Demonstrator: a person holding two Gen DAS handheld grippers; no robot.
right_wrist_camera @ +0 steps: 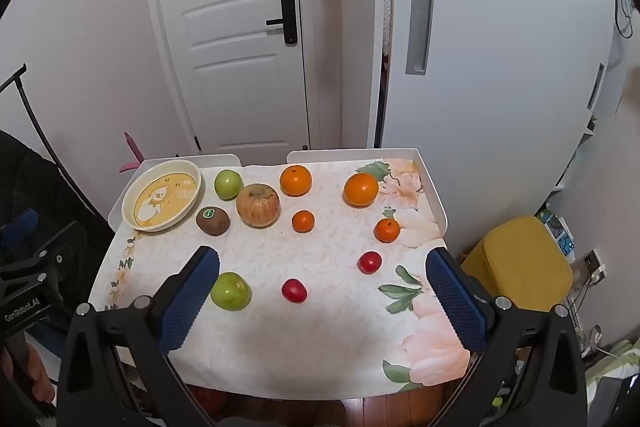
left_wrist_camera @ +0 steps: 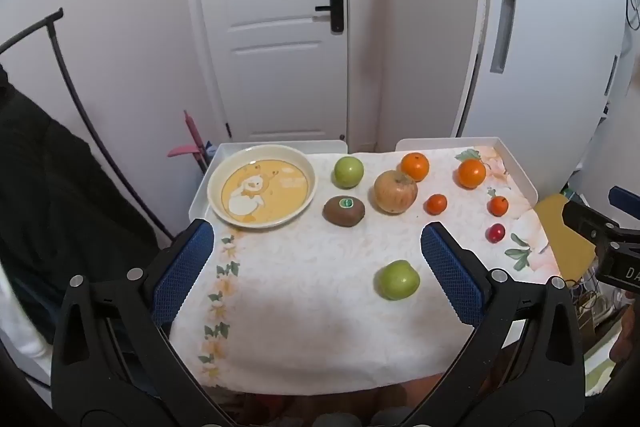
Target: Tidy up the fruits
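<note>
Above the near edge of the table [right_wrist_camera: 280, 367], the right gripper [right_wrist_camera: 322, 301] hangs with its blue-padded jaws spread wide and nothing between the pads; it tilts down toward the flowered cloth [right_wrist_camera: 424, 339] that covers the tabletop. Just beside its left pad lies a green apple [right_wrist_camera: 231, 291], and between the two pads, farther in, sit two small red fruits [right_wrist_camera: 294, 290], one nearer and one toward the right [right_wrist_camera: 369, 262]. The left gripper [left_wrist_camera: 318, 267] hovers over the same near edge, its jaws likewise wide apart and empty, with that green apple [left_wrist_camera: 397, 279] close to its right pad. Beyond the grippers, two small orange fruits [right_wrist_camera: 303, 221] rest mid-table, the second [right_wrist_camera: 387, 229] to the right on a printed flower. Behind them stand two larger oranges [right_wrist_camera: 295, 180], well apart from each other, the right one [right_wrist_camera: 361, 189] near the raised white tray rim [right_wrist_camera: 434, 195]. To the left, a big yellowish-red apple [right_wrist_camera: 258, 205] sits with a brown kiwi [right_wrist_camera: 213, 221] bearing a green sticker just beside it, and a second green apple [right_wrist_camera: 228, 184] behind. At the far left corner a cream plate [right_wrist_camera: 132, 201] with a cartoon print holds no fruit. Past the table are a white door [right_wrist_camera: 240, 67] and a yellow stool [right_wrist_camera: 524, 259].
</note>
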